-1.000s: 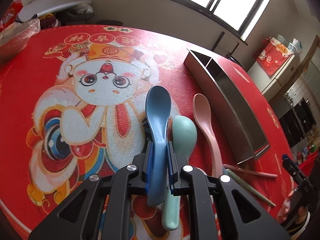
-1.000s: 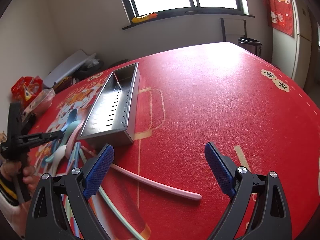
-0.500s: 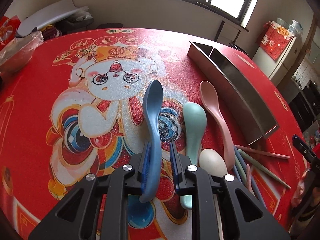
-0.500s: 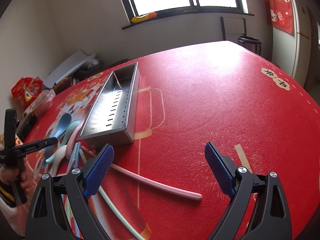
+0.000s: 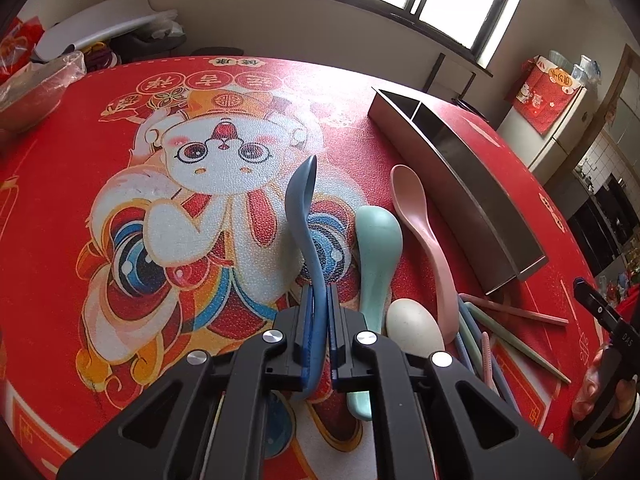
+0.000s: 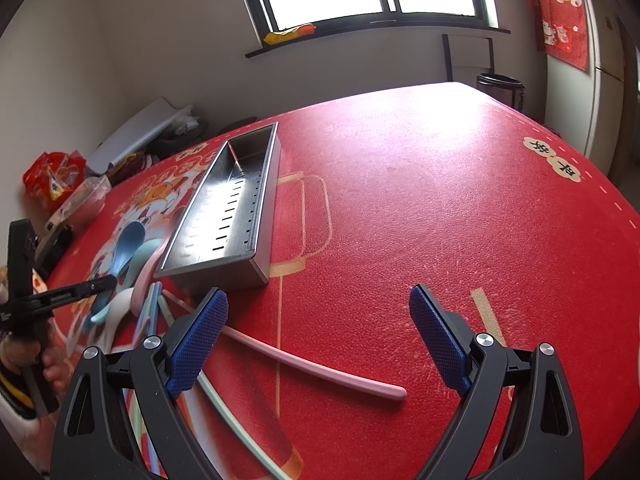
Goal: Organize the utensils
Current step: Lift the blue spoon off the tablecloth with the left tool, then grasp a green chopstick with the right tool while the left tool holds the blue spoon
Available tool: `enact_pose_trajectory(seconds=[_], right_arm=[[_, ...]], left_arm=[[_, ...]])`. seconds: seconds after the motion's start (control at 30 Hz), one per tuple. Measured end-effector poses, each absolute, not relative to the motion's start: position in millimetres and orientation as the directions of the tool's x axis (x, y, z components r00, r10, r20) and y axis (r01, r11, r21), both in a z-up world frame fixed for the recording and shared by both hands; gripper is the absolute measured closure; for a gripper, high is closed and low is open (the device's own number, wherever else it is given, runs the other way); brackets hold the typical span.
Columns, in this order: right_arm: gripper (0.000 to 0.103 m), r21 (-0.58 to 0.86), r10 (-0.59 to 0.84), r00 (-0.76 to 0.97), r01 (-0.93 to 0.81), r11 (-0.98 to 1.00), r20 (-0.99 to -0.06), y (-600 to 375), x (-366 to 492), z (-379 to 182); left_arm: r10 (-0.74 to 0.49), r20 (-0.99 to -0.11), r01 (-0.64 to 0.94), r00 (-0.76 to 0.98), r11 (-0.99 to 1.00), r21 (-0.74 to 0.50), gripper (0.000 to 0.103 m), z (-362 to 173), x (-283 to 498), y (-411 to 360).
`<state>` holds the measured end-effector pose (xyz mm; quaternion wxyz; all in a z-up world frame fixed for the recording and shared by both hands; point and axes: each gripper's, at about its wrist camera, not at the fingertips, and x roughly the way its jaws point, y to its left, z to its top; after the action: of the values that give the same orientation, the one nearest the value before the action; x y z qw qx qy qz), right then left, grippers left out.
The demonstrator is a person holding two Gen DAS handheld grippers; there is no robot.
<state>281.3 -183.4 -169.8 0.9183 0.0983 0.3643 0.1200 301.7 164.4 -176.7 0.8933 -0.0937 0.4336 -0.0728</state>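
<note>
My left gripper (image 5: 319, 304) is shut on the handle of a blue spoon (image 5: 304, 216), its jaws closing tight with the pads pressed on both sides. The spoon stands edge-on, bowl pointing away, above the red tablecloth. To its right lie a green spoon (image 5: 376, 248), a pink spoon (image 5: 420, 224), a white spoon (image 5: 414, 326) and several chopsticks (image 5: 508, 336). A steel utensil tray (image 5: 480, 200) sits beyond them, with nothing in it. My right gripper (image 6: 318, 298) hangs open over a pink chopstick (image 6: 312, 364), just in front of the tray (image 6: 262, 216).
A plastic-wrapped bowl (image 5: 36, 92) and a red snack bag (image 6: 52, 176) sit at the table's far left edge. A hand (image 5: 600, 384) holds the right gripper at the lower right. Bare red cloth stretches to the right of the tray.
The blue spoon has rolled from flat to edge-on and risen off the cloth. The left jaws loosened briefly, then closed on its handle. The right gripper has not moved.
</note>
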Motion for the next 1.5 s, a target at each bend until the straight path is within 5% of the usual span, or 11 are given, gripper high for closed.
enact_pose_trajectory(seconds=[0.5,0.87,0.97,1.37,1.5], right_arm=[[0.014,0.288,0.345,0.680,-0.202,0.936,-0.647,-179.6,282.0,-172.1],[0.015,0.193,0.441,0.563,-0.445,0.875,-0.699,-135.5,273.1,-171.0],[0.041,0.170,0.446,0.511,-0.498,0.850,-0.735,-123.0,270.3,-175.9],[0.079,0.081,0.420,0.448,-0.602,0.794,-0.790,-95.1,259.7,-186.0],[0.084,0.047,0.416,0.452,-0.631,0.774,-0.789,-87.0,254.8,-186.0]], left_arm=[[-0.160,-0.740,0.045,0.654,0.984,-0.173,0.096,-158.8,223.5,173.3],[-0.193,-0.755,0.027,0.627,0.974,-0.226,0.096,-171.3,171.2,175.3],[-0.192,-0.760,0.029,0.621,0.974,-0.223,0.096,-176.1,166.8,174.6],[-0.190,-0.750,0.045,0.634,0.977,-0.209,0.096,-177.2,165.7,171.8],[-0.188,-0.747,0.026,0.637,0.974,-0.223,0.095,-178.7,166.0,175.3]])
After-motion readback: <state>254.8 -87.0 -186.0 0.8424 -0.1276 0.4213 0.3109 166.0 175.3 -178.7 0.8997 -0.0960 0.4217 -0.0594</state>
